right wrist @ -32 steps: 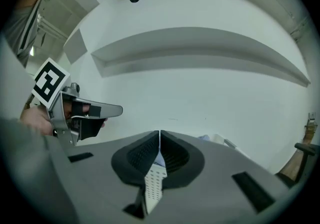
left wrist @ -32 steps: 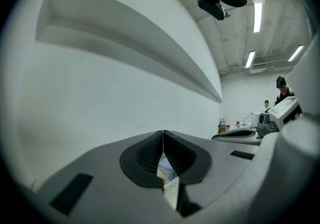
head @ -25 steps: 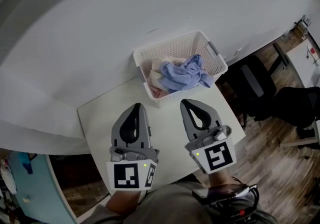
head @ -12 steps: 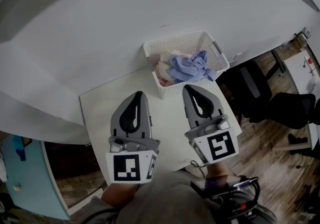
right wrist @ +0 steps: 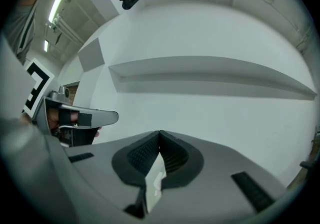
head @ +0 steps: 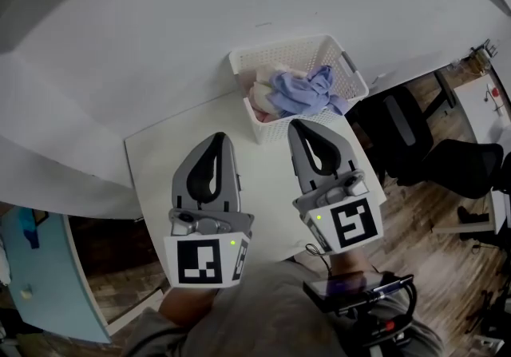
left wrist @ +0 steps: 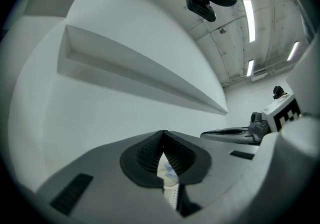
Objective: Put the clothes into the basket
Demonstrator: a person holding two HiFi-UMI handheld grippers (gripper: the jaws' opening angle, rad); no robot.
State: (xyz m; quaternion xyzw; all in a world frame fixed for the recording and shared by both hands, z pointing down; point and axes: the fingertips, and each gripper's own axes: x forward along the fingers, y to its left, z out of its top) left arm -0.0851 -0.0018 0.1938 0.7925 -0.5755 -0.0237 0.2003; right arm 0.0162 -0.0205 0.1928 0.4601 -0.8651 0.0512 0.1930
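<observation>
A white plastic basket [head: 263, 53] stands at the far right corner of a small white table [head: 156, 160]. Blue clothes [head: 299, 90] and a pale pink piece [head: 259, 98] lie heaped inside it. My left gripper [head: 216, 140] hovers shut over the table's middle, short of the basket, with nothing in it. My right gripper [head: 300, 125] is shut and bare too, its tip just in front of the basket's near wall. In the left gripper view the left gripper [left wrist: 163, 134] points at the white wall, a sliver of the basket [left wrist: 171, 193] showing below. The right gripper [right wrist: 159, 134] faces that wall too.
The table stands against a white wall [head: 160, 36]. A black office chair [head: 415, 140] stands on the wooden floor at the right. A light blue surface [head: 40, 283] lies at the left. A phone [head: 351, 287] sits at the person's waist.
Both grippers have drawn back from the basket and risen a little, still shut. The view has shifted, so the basket now sits higher and further right.
</observation>
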